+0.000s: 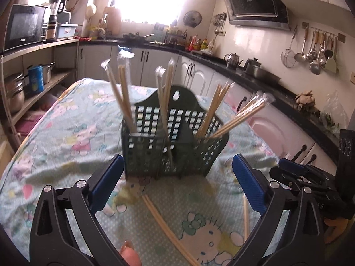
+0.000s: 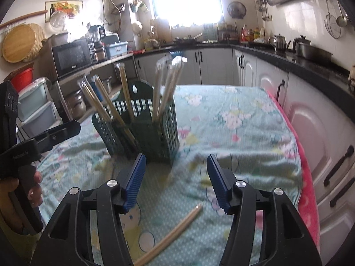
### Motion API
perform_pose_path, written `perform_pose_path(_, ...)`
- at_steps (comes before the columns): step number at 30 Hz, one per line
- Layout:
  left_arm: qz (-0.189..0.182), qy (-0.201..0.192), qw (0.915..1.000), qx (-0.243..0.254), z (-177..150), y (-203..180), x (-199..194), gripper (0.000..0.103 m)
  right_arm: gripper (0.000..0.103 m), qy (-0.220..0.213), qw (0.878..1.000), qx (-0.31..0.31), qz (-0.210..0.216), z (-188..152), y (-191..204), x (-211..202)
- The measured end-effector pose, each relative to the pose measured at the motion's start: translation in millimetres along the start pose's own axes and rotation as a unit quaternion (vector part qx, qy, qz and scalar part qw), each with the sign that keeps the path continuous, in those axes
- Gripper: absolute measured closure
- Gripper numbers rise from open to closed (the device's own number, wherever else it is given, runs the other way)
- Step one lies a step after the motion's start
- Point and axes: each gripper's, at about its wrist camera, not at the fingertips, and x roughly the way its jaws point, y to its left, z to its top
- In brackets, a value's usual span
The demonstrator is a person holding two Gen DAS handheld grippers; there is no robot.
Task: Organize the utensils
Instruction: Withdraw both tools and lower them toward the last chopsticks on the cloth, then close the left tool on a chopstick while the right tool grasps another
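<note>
**Chopsticks still waiting on the table**

A big table covered with a soft green cloth with cartoon cats on it [image 1: 66, 133] fills most of both views. The cloth is wrinkled and bumpy.

In the middle of the table stands a dark green plastic basket with square holes [image 1: 155, 155]. It has separate pockets. Bundles of thin pale wooden chopsticks in clear wrappers [image 1: 124, 93] stand in these pockets and lean out to the sides.

The left gripper [image 1: 177, 184], black with blue pads, is wide open and holds nothing. It hangs just in front of the basket. The right gripper [image 2: 176, 181] is also open, but not as wide, and it is empty too.

Some loose chopsticks lie flat on the cloth. One pale wooden pair on the cloth [image 1: 164, 228] lies below the left gripper. Another pale stick on the cloth [image 2: 173, 232] lies below the right gripper, near its right pad. So there is more to put away.

I think these sticks are very light, stiff and smooth. They could roll or slip out of a loose pinch. They lie low on soft cloth, so the pads may grab the cloth as well. The best place to hold them looks like near the middle, across both sticks, so they stay level. Then they can be tipped up and dropped into a basket pocket.
</note>
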Motion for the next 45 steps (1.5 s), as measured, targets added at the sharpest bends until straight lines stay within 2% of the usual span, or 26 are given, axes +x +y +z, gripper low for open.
perform_pose_path(12, 0.006, 0.065, 0.9977, -0.018, -44.9, 14.4, 19.7, 0.014, 0.048, 0.053, 0.998, 0.021, 0.004, -35.6, -6.6, 14.4)
perform_pose_path(20, 0.001, 0.109, 0.9938, -0.023, -68.8, 17.9, 36.2, 0.014, 0.048, 0.108, 0.993, 0.042, 0.006, -53.9, -14.5, 32.5)
perform_pose_path(27, -0.02, 0.155, 0.986, -0.058, -77.2, 29.9, 58.4, 0.028, 0.051, 0.147, 0.987, 0.067, 0.01, -55.7, -23.1, 56.3)
perform_pose_path(31, -0.023, 0.164, 0.9834, -0.074, -73.0, 38.6, 66.2, 0.03, 0.054, 0.165, 0.983, 0.084, 0.012, -53.4, -29.9, 73.1)
perform_pose_path(36, -0.02, 0.178, 0.9805, -0.08, -65.0, 43.4, 79.3, 0.032, 0.069, 0.168, 0.983, 0.076, -0.001, -45.6, -32.1, 85.5)
perform_pose_path(41, 0.014, 0.19, 0.98, -0.059, -57.5, 37.8, 94.0, 0.037, 0.084, 0.172, 0.983, 0.06, 0.008, -38.1, -26.7, 96.8)
perform_pose_path(43, 0.037, 0.193, 0.9796, -0.041, -55.4, 33.6, 100.0, 0.041, 0.086, 0.172, 0.984, 0.054, 0.018, -35.4, -21.6, 99.3)
perform_pose_path(45, 0.062, 0.197, 0.9783, -0.017, -52.9, 28.4, 105.0, 0.052, 0.09, 0.17, 0.983, 0.049, 0.038, -32.9, -15.4, 100.9)
